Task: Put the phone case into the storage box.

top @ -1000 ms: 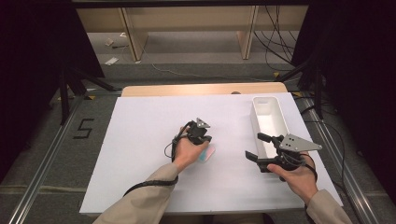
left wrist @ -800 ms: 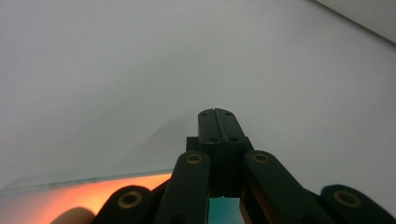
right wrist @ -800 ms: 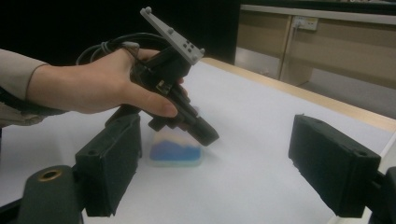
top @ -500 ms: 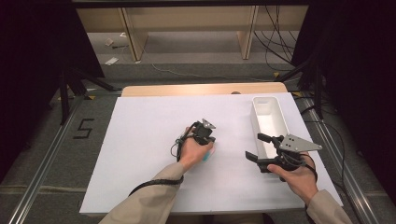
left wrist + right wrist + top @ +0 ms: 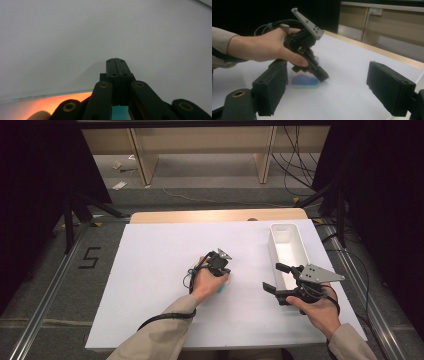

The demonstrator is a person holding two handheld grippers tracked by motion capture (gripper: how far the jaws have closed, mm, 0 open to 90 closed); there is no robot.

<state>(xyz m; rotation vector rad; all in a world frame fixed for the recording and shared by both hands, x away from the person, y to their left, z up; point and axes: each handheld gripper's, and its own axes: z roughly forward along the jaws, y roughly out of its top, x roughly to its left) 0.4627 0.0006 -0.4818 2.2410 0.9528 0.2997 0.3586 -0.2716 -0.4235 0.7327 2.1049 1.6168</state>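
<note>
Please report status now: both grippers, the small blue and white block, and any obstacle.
Left gripper shut, tip down at the blue and white block, nothing between jaws. Right gripper open, empty, beside the white bin. White table cover bare around block.

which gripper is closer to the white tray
Right. The right gripper sits right beside the white tray, near its front end; the left gripper is farther off, mid-table.

Both tongs are black, left [image 5: 323, 75] and right [image 5: 272, 277]. The little block [image 5: 305, 80] is blue and white with a greenish edge. White table [image 5: 150, 270], white bin [image 5: 289, 251].
</note>
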